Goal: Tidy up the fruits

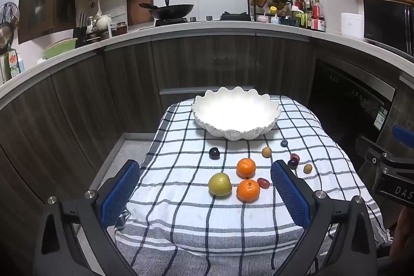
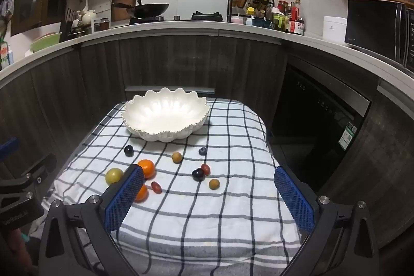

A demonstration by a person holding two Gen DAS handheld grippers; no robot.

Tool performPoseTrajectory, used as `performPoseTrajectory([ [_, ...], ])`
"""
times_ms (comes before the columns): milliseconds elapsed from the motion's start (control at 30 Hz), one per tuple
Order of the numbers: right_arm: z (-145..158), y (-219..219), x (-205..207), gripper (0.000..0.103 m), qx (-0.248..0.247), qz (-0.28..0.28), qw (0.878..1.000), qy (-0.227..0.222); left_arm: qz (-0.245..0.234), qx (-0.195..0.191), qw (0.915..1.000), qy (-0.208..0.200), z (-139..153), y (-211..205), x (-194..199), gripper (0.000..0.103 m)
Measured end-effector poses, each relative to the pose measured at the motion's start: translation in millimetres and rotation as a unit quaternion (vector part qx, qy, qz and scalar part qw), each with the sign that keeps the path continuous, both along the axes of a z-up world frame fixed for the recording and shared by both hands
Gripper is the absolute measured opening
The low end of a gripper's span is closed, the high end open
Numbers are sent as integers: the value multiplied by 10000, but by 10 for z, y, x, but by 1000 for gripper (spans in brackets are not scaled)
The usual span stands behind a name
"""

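The task is at its very beginning, as I judge it: the white scalloped bowl (image 1: pixel 235 118) stands empty at the far edge of the tabletop (image 1: pixel 323 146), which is covered with a checked cloth, and all the fruits lie loose on the cloth between the bowl and the near edge.

Both tongs are released, with the fingers wide apart and nothing between them. The left tongs (image 1: pixel 205 194) hover above the near edge, facing the larger fruits: a green-yellow apple (image 1: pixel 220 184), one orange (image 1: pixel 248 190) just beside it, and a second orange (image 1: pixel 245 167) a little farther. A small red grape (image 1: pixel 263 183) lies near the closer orange. The right tongs (image 2: pixel 209 194) hover over the near right part, where small fruits lie: a dark grape (image 2: pixel 198 174) touching a red one (image 2: pixel 206 169), a brown-yellow berry (image 2: pixel 214 183), another one (image 2: pixel 177 157), and a blueberry (image 2: pixel 202 151) toward the bowl. One more dark grape (image 2: pixel 128 150) lies alone near the bowl on the left side.

The next move probably calls for lowering one pair of tongs around a single fruit, closing gently, and carrying it into the bowl. The round fruits can roll on the soft cloth, so the fingers should come evenly from both sides.
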State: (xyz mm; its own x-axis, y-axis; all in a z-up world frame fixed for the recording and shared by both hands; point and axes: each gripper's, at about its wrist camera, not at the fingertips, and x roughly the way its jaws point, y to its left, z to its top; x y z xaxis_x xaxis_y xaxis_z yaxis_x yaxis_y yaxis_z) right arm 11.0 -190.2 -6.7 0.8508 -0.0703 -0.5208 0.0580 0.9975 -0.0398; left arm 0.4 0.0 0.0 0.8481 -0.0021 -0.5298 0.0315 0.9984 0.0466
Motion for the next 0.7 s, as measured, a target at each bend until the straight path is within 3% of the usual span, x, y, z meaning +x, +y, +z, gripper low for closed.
performPoseTrajectory([
  [700,32,15,-19,102,-47,-6,10000,10,-21,-21,10000,-72,-8,-32,2,103],
])
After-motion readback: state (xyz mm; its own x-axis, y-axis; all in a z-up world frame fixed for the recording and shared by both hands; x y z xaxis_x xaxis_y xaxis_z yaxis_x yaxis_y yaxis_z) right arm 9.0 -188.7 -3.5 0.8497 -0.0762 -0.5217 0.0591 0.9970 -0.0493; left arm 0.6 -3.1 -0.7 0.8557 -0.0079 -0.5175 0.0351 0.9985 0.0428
